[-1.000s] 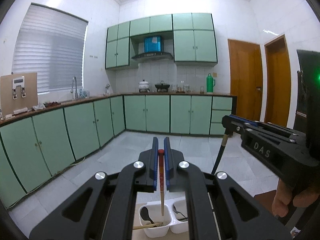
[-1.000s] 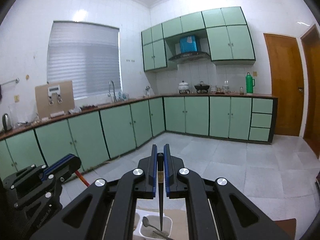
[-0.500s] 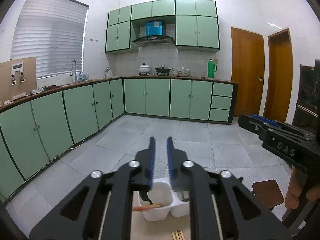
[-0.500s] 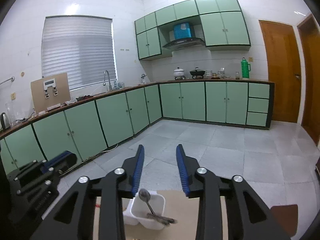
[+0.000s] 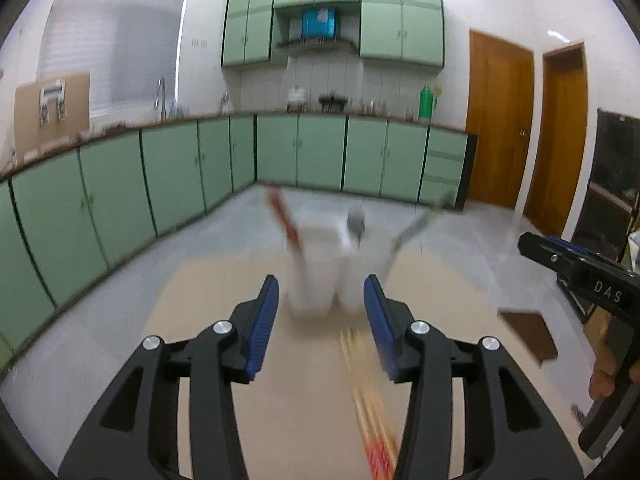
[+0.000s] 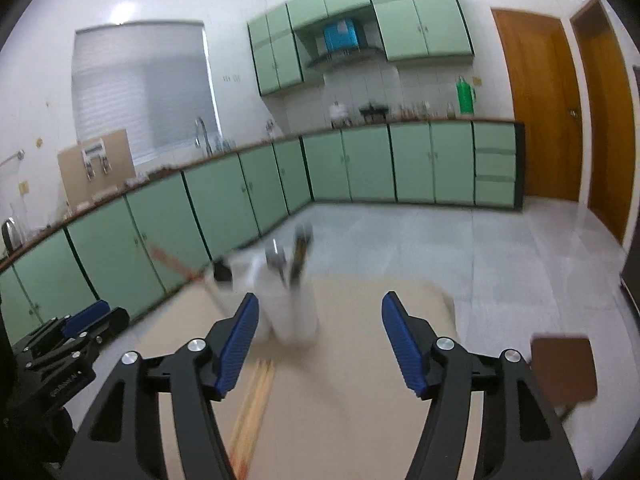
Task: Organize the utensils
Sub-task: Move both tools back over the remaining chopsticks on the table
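Both grippers' fingers point(image 5: 264, 320) just opened, empty; chopsticks point(image 5: 372, 420) seemingly red-tipped, left view.

left gripper point(image 5: 320, 304): black frame | blue ribbed pads | silver screws

— What sort of place is this?
— A home kitchen. Pale green base cabinets point(image 5: 320, 152) line two walls under a brown countertop point(image 6: 360, 124), with matching wall cupboards point(image 5: 400, 12) around a range hood point(image 5: 316, 42).
— Anything else?
— A sink tap point(image 6: 202, 132) below a blinded window point(image 6: 144, 84), pots, a green flask point(image 5: 426, 102), white tiles.
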Tool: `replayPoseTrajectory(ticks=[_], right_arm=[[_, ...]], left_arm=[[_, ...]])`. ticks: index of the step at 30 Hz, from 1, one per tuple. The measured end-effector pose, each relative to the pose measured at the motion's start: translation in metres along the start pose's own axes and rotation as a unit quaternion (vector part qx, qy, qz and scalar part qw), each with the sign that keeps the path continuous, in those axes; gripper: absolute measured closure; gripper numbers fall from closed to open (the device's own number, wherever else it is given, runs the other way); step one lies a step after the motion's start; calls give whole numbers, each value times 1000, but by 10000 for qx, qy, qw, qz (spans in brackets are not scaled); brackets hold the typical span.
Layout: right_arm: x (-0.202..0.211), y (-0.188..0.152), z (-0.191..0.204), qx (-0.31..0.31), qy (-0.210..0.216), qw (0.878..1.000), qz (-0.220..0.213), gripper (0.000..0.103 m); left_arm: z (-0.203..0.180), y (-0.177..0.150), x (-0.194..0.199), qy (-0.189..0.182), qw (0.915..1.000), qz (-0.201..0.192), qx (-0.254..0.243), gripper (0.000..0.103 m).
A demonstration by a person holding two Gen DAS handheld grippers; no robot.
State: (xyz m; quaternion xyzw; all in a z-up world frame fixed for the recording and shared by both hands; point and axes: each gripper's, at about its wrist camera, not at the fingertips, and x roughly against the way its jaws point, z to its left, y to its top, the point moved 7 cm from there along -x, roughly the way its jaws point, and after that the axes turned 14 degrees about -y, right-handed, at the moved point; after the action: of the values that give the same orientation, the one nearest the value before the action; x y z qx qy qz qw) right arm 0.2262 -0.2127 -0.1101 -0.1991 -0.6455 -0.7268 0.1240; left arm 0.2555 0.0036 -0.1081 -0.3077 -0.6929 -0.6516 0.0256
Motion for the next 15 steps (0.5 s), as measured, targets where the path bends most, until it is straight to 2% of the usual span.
replayPoseTrajectory(ticks=[5, 8, 13, 15], right_arm=[[3, -74, 3, 35, 23, 9971, 754, 40], [5, -121, 11, 251, 15, 9930, 1156, 40], [12, -166, 30, 529, 138, 9868, 1522, 42], [16, -175, 40, 634, 177, 9850, 1592, 47]], left_arm=[[14, -75, 0, 91, 9971, 714, 249, 59], [15, -110, 3, 146, 9946, 993, 249, 59], [15, -139, 5, 208, 9914, 1270, 231, 59], [15, -146, 7, 219, 9904, 1336, 260, 59]])
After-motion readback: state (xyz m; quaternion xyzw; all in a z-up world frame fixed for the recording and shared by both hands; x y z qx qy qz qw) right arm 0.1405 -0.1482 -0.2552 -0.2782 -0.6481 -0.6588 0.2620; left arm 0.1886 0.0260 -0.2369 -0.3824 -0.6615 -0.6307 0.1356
